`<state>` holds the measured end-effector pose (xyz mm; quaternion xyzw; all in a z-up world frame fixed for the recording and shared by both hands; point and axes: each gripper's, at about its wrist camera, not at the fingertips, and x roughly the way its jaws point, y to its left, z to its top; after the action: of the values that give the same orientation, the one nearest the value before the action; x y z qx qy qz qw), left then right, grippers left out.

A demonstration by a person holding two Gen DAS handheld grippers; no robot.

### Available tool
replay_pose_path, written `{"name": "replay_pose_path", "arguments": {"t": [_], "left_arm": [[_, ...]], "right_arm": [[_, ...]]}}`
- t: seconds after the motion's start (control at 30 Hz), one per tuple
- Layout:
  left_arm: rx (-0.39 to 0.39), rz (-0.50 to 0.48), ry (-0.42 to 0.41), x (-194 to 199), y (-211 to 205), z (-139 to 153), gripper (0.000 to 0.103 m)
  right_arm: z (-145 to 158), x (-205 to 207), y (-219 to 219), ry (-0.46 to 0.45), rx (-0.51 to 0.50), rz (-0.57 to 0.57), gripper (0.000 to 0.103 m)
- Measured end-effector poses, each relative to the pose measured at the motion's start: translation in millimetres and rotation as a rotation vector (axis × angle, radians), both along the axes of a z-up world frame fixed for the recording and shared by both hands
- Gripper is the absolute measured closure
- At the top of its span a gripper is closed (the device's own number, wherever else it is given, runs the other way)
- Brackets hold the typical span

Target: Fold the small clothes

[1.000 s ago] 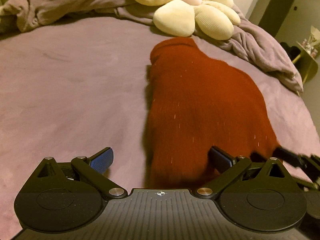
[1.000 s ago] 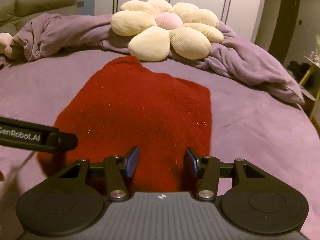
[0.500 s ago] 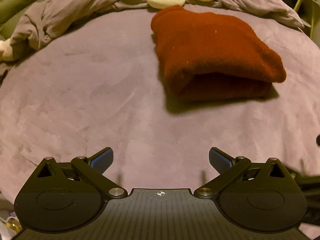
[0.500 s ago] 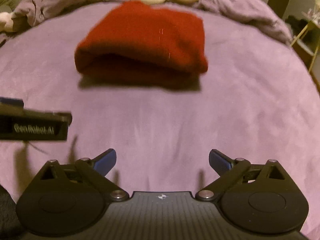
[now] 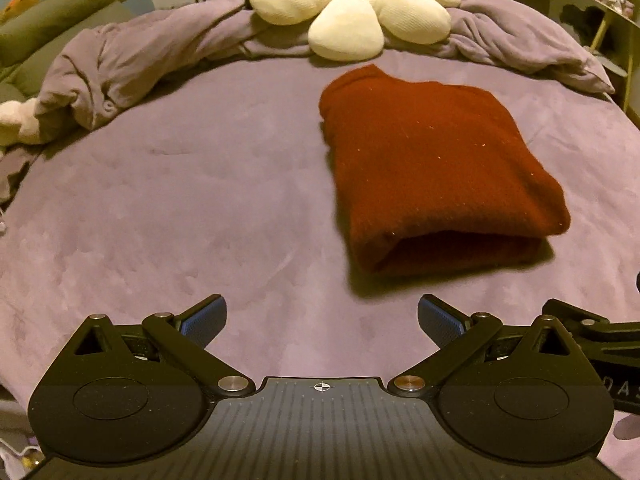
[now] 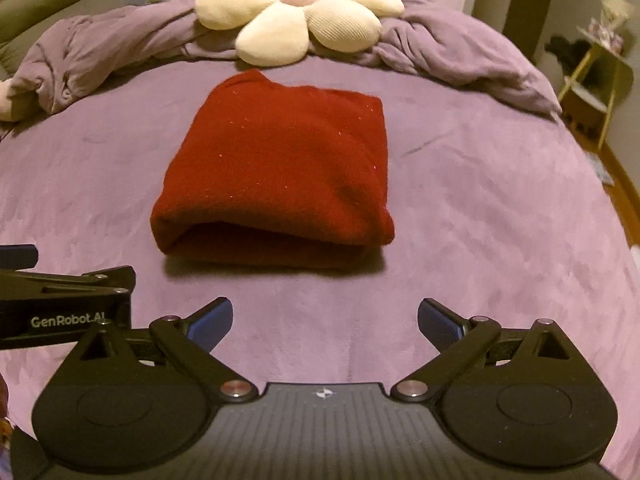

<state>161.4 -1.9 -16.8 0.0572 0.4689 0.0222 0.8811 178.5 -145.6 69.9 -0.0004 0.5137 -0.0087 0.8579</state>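
Red knit garment [image 5: 436, 168] lies folded on the purple bedspread [image 5: 180, 200], a compact rectangular bundle with the rounded fold edge facing the cameras and a dark gap between its upper and lower layers along that front edge. One corner at the far end pokes up into a small peak. In the left wrist view it sits right of centre; in the right wrist view [image 6: 280, 168] it is about centred, slightly left. Left gripper [image 5: 322, 320] hovers over bare bedspread short of the garment, jaws spread wide, blue pads [image 5: 204, 318] well apart, nothing between them, no contact with the cloth. Right gripper [image 6: 325, 322] same: jaws have just been opening and now stand fully apart, blue pads [image 6: 438, 326] clear of the garment, only bedspread showing between them. Each gripper shows at the edge of the other's view: the left gripper's black body with white lettering is at the left edge of the right wrist view, and a black part of the right gripper is at the right edge of the left wrist view, so the two are close side by side. Behind the garment a cream flower-shaped cushion [image 6: 296, 8] with a pink centre rests on a crumpled purple blanket [image 5: 132, 60] bunched along the far side of the bed. Small yellow side table [image 6: 592, 80] off to the right, contents blurred.
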Motion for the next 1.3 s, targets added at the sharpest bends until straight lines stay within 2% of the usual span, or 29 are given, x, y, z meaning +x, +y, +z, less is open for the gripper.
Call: {"name": "replay_pose_path", "arguments": {"t": [0.3,1.3], "left_arm": [[-0.042,0.024,0.027,6.1,8.4,-4.5,0.0],[-0.041,0.003,0.04,3.1,1.7,-3.3,0.0]], "right_arm": [[2.7,9.2,-3.3,0.011,0.001,-0.031,0.004],[7.8,13.8,-7.5,0.018,0.012,-0.04,0.004]]}}
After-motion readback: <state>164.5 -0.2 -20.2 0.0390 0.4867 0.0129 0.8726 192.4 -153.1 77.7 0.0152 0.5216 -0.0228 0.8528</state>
